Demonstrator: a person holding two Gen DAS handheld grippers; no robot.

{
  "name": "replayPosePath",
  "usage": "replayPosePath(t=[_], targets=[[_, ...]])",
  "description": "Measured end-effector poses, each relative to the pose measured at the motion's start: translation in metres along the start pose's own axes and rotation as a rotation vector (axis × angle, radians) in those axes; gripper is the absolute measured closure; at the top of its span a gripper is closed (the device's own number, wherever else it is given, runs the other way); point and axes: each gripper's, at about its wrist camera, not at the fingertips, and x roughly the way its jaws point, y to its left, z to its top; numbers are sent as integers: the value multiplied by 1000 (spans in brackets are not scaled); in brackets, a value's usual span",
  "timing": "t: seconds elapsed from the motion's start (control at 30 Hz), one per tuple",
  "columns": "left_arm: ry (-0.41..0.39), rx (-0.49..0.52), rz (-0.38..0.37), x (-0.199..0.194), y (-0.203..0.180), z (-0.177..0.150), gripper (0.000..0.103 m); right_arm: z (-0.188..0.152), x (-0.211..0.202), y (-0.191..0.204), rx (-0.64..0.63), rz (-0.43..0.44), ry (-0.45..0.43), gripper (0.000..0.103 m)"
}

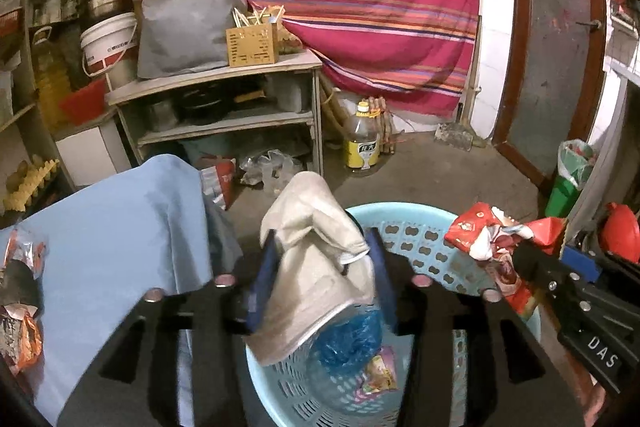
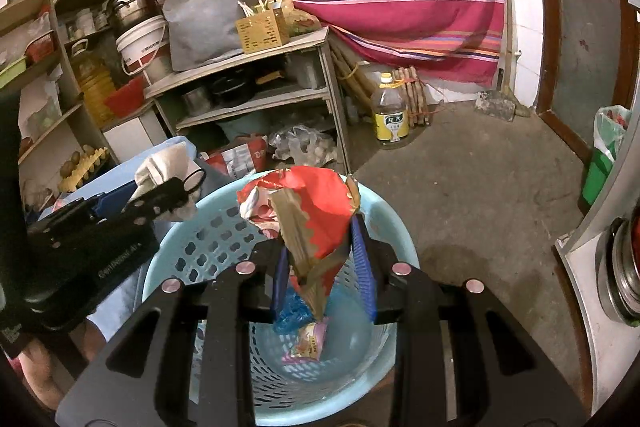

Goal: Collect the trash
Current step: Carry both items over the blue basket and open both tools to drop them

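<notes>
A light blue perforated basket (image 1: pixel 420 215) (image 2: pixel 192 211) stands on the floor below both grippers. Inside it lie a blue plastic bag (image 1: pixel 348 339) (image 2: pixel 292 311) and a pink wrapper (image 1: pixel 380 371) (image 2: pixel 308 341). My left gripper (image 1: pixel 320 259) (image 2: pixel 168 187) is over the basket's left rim, jaws wide. A crumpled white wrapper (image 1: pixel 316 247) (image 2: pixel 160 163) hangs loose between them, leaning on the left finger. My right gripper (image 2: pixel 322 255) (image 1: pixel 520 255) is shut on a red and tan snack wrapper (image 2: pixel 316 203) (image 1: pixel 480 227) above the basket's mouth.
A table under a blue cloth (image 1: pixel 112 227) sits left, with torn orange wrappers (image 1: pixel 24 327) on it. Behind are a cluttered shelf unit (image 1: pixel 224 123), an oil bottle (image 1: pixel 362 143) on the concrete floor, a striped curtain, a door and a green bin (image 1: pixel 572 171).
</notes>
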Motion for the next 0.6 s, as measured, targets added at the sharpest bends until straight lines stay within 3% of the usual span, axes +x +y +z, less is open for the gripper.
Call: replayPosePath(t=[0.3,0.6], targets=[[21,2,4,-2,3,-6,27,0,3,0,-2,-5,9,73],[-9,-17,58,-31,24,-13,17,-3,5,10,-27,-12,9,73]])
